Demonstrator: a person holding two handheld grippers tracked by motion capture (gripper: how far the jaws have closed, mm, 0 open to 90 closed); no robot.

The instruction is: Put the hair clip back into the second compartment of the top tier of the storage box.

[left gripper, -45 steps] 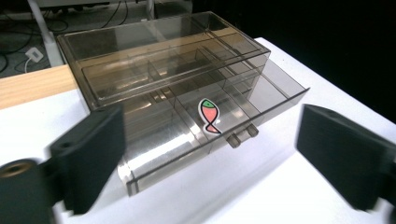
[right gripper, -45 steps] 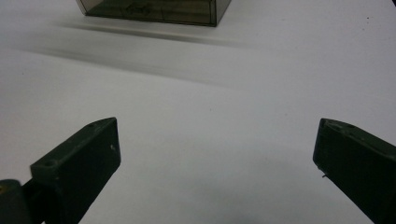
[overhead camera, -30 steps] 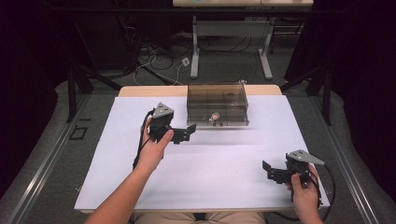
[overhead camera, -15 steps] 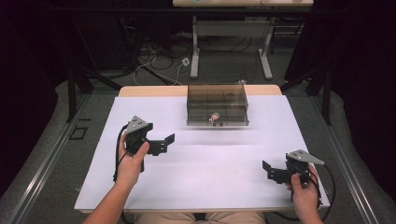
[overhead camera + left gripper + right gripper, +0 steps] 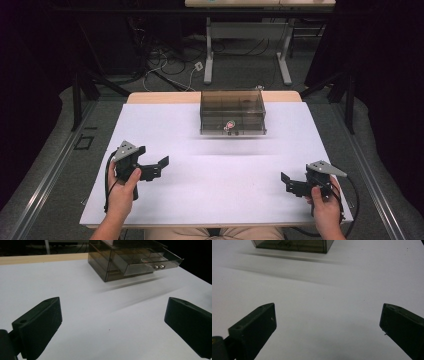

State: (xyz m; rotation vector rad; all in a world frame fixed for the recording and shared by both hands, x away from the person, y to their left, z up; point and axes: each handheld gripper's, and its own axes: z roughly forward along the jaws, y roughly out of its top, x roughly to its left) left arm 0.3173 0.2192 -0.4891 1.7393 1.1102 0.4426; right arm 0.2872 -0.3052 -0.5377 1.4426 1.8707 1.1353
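Note:
A smoky see-through drawer box (image 5: 232, 111) stands at the far middle of the white table (image 5: 215, 200). In the left gripper view the box (image 5: 110, 262) has its lower drawer (image 5: 150, 261) pulled out, with a small silver knob (image 5: 159, 266) on its front. A small pinkish item (image 5: 230, 124) shows through the box's front. My left gripper (image 5: 157, 169) rests near the table's front left, open and holding nothing (image 5: 113, 315). My right gripper (image 5: 289, 184) sits at the front right, also open with nothing between its jaws (image 5: 328, 315). The box's lower edge (image 5: 292, 245) lies far ahead of it.
Bare white table surface (image 5: 75, 290) stretches between both grippers and the box. A wooden strip (image 5: 160, 97) borders the table's far edge. Beyond it are desk legs (image 5: 207, 55) and loose cables (image 5: 165, 60) on the floor.
My left gripper has drawn back from beside the box toward the front left of the table. The right gripper has stayed where it was.

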